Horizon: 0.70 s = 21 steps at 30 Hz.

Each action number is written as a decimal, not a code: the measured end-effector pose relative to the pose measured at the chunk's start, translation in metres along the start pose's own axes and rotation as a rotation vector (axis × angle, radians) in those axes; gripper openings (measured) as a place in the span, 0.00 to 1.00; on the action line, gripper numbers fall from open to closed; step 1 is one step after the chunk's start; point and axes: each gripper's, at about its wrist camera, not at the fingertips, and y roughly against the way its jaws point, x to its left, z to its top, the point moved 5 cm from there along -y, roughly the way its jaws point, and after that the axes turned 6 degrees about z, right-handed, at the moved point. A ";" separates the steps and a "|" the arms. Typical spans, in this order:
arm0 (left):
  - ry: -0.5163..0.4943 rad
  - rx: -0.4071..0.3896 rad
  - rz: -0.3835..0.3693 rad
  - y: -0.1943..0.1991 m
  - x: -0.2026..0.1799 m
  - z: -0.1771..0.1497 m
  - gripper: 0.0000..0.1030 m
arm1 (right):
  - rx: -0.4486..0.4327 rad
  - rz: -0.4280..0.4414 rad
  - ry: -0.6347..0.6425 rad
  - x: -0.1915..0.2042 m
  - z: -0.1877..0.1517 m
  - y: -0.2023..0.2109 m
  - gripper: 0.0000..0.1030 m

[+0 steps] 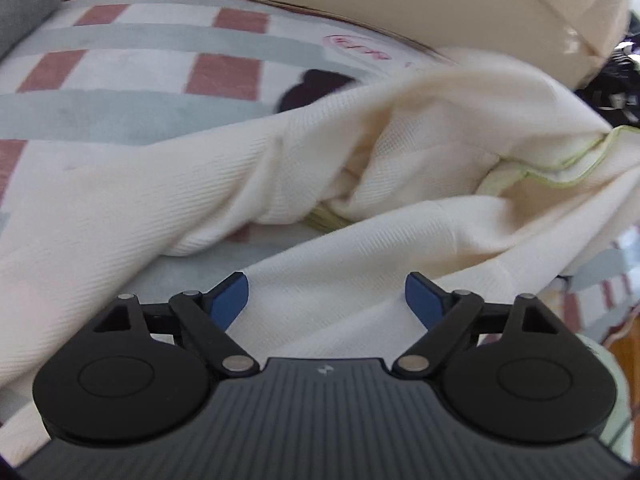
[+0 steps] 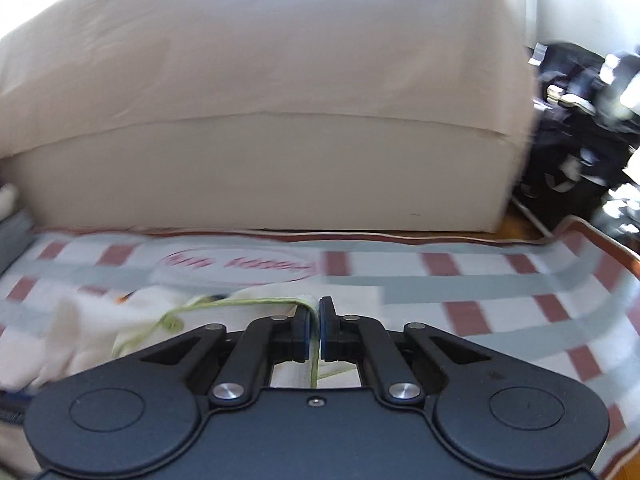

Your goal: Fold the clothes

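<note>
Soft bright daylight, no hard shadows. Strong fisheye bending, dark corners. Right wrist view motion-blurred, glare top edge; left mildly blurred.

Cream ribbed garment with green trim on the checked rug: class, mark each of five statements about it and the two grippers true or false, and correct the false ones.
1. The right gripper is shut on the green-trimmed edge of the cream ribbed garment. True.
2. The left gripper is clamped on the garment. False: its jaws stand open above the cloth.
3. The garment lies neatly folded. False: it is crumpled.
4. The garment rests on a rug with red and grey checks. True.
5. A blue sofa stands behind the rug. False: a beige cushioned piece of furniture stands there.
</note>
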 end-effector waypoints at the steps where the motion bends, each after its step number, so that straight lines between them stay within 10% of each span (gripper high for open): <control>1: -0.009 -0.002 -0.029 0.002 -0.003 -0.001 0.83 | -0.008 -0.019 -0.024 -0.011 0.003 0.000 0.03; 5: -0.084 0.057 -0.098 -0.001 -0.023 -0.011 0.72 | 0.150 -0.009 -0.094 -0.031 -0.010 -0.022 0.14; 7: -0.142 0.086 -0.082 -0.005 -0.033 -0.020 0.35 | 0.243 0.036 -0.154 -0.028 -0.028 -0.031 0.15; 9: -0.194 0.087 -0.114 0.001 -0.043 -0.026 0.05 | 0.283 0.091 -0.220 -0.023 -0.048 -0.028 0.38; 18: -0.203 -0.028 -0.453 0.061 -0.083 -0.028 0.05 | 0.331 0.263 -0.204 0.017 -0.097 0.014 0.46; 21: -0.240 -0.039 -0.307 0.051 -0.084 -0.029 0.05 | 0.315 0.352 -0.163 0.039 -0.092 0.022 0.46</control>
